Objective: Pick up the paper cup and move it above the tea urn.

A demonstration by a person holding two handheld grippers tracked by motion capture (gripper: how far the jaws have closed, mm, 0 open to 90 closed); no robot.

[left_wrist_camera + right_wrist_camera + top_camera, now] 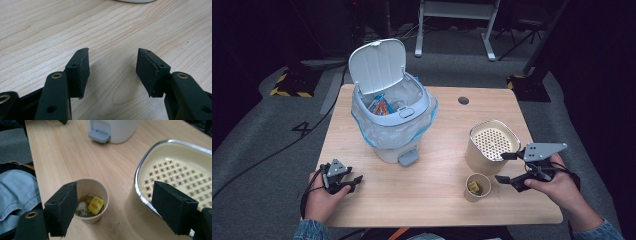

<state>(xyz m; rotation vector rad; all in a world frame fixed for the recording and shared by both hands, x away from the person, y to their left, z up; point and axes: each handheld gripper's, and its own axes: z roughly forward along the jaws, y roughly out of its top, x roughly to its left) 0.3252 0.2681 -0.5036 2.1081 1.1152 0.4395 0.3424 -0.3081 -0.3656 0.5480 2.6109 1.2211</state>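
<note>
A small paper cup [476, 186] [91, 200] stands near the table's front right, with a yellow-tagged tea bag [95, 205] and some liquid inside. Behind it sits a cream container with a perforated strainer top [492, 145] [180, 175]. My right gripper [506, 167] [117, 207] hovers open just right of the cup and the container, jaws pointing left with nothing between them. My left gripper [354, 181] [112, 71] rests open at the front left on bare wood, nothing between its pads. A white pedal bin [392, 112] with its lid up and a clear liner holds colourful wrappers.
The wooden table [432, 200] has a cable hole [463, 100] at the back right. The bin's grey pedal [408, 158] [99, 135] faces the front. Grey carpet, cables and desk legs surround the table. A denim sleeve [17, 192] lies by the table's front edge.
</note>
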